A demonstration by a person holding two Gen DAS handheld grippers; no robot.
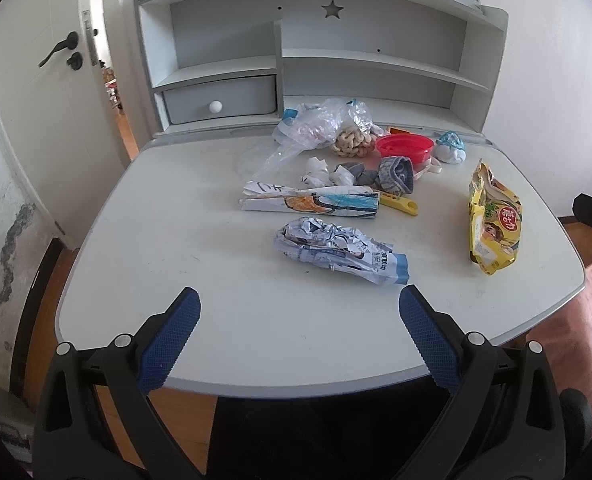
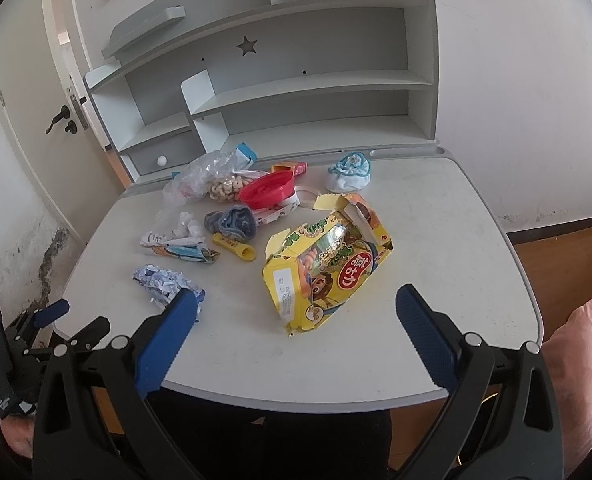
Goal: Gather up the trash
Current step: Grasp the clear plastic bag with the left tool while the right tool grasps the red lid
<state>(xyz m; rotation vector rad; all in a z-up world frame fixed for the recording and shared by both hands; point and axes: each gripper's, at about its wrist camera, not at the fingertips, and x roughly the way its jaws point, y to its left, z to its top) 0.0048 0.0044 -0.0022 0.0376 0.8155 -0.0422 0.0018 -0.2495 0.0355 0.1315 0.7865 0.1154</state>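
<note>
White desk with a grey-white shelf hutch at its back edge; all the clutter sits on the far half of the top.

Left gripper: blue-padded fingers spread wide apart, nothing between them, held above the near desk edge. Right gripper: fingers likewise wide apart and empty, above the near edge.

Trash, largest first:
- Torn yellow snack box, lying flat and ripped open, right side of the desk, just beyond the right gripper.
- Crumpled blue-white wrapper, nearest the front, directly ahead of the left gripper.
- Folded paper with crayon drawing, just behind the wrapper, apart from it.
- Clear plastic bag, at the back by the hutch, touching a knotted rope ball.
- Small paper wads, between bag and drawing.

Other items: red lid on a container, grey sock just beside it, yellow tool poking out beside the drawing, blue-white cloth bundle at the back right.
</note>
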